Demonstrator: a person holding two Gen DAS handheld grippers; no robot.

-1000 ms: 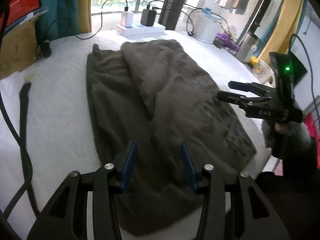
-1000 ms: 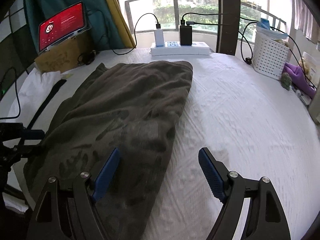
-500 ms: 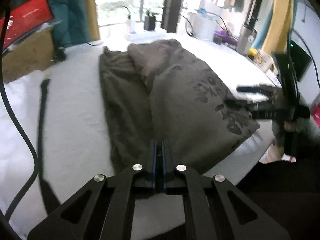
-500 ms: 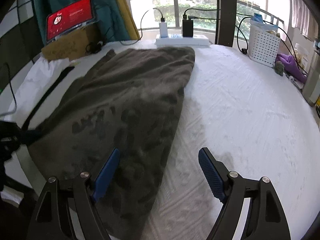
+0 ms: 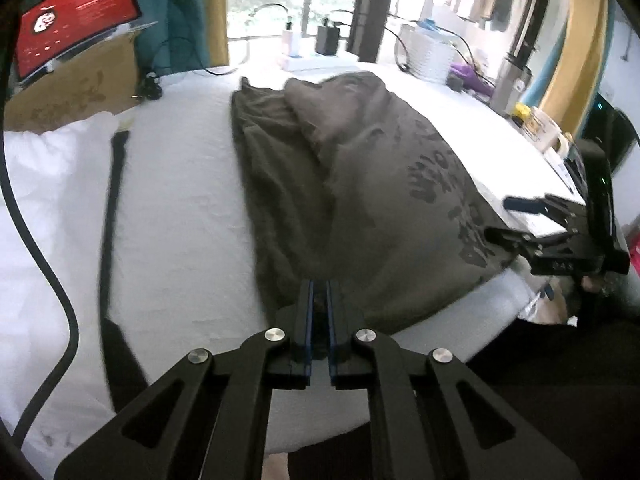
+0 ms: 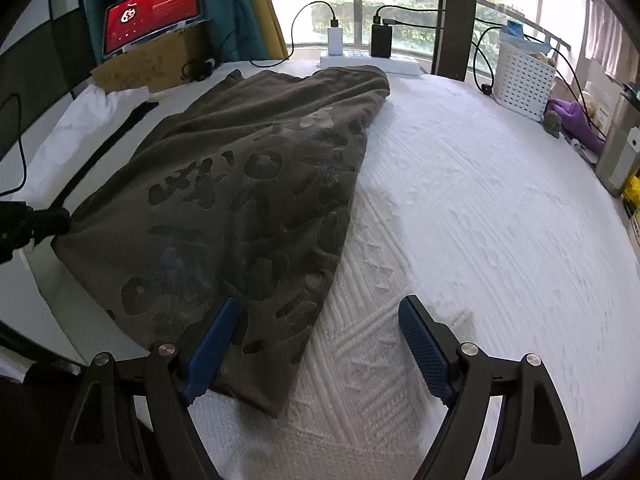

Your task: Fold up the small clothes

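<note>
A dark olive shirt (image 5: pixel 360 184) with a black print lies folded lengthwise on the white bed (image 5: pixel 180 208). My left gripper (image 5: pixel 319 304) is shut on the shirt's near hem, and a pinch of cloth shows between its blue pads. The cloth is drawn taut toward the bed's near edge. In the right wrist view the same shirt (image 6: pixel 248 200) spreads to the left. My right gripper (image 6: pixel 319 308) stands open above the shirt's near right corner with nothing gripped. Its left finger (image 6: pixel 212 344) is over the cloth and its right finger (image 6: pixel 424 344) over bare bedding. The right gripper (image 5: pixel 516 220) also shows at the shirt's right edge.
At the far edge stand a power strip with chargers (image 6: pixel 368 60), a white basket (image 6: pixel 524 80) and a red-screened tablet (image 6: pixel 152 16) on a cardboard box. A black strap (image 5: pixel 114 208) and a cable (image 5: pixel 44 264) lie left of the shirt. Purple items (image 6: pixel 576 120) sit far right.
My left gripper has shut on the near hem and drawn it toward the bed's edge. My right gripper has moved in over the shirt's near right corner, still open.
</note>
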